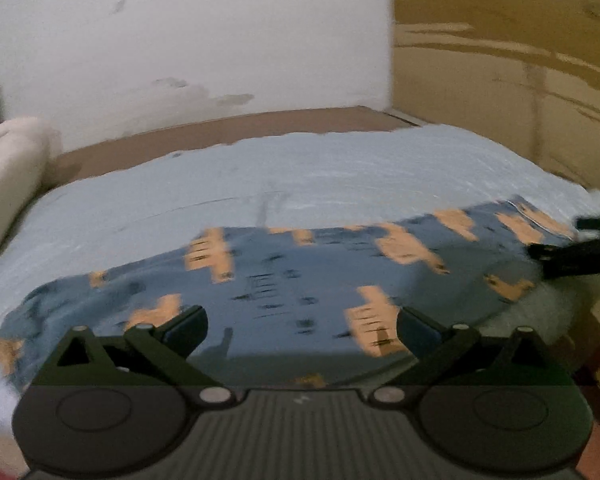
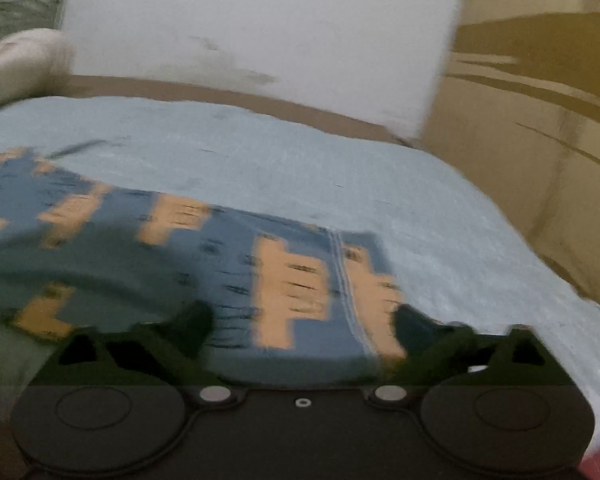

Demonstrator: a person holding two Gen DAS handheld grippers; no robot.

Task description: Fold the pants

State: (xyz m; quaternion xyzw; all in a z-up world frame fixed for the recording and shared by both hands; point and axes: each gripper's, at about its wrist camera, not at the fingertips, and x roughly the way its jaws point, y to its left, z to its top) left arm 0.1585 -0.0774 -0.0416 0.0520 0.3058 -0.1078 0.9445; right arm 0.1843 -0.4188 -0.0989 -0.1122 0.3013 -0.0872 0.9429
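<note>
Blue pants (image 1: 284,276) with orange patches lie spread flat on a light blue bed sheet (image 1: 300,172). My left gripper (image 1: 302,330) is open and empty, its jaws wide apart just above the near edge of the pants. My right gripper (image 2: 300,330) is open and empty over the right end of the pants (image 2: 260,256), near a stitched seam (image 2: 346,280). The right gripper also shows in the left wrist view (image 1: 576,252) at the far right edge of the pants. Both views are motion-blurred.
A cream pillow (image 1: 8,164) lies at the bed's left end. A white wall (image 1: 200,40) stands behind the bed, and a yellow-brown wall or cabinet (image 1: 520,60) on the right. A brown strip of mattress (image 1: 240,128) shows past the sheet.
</note>
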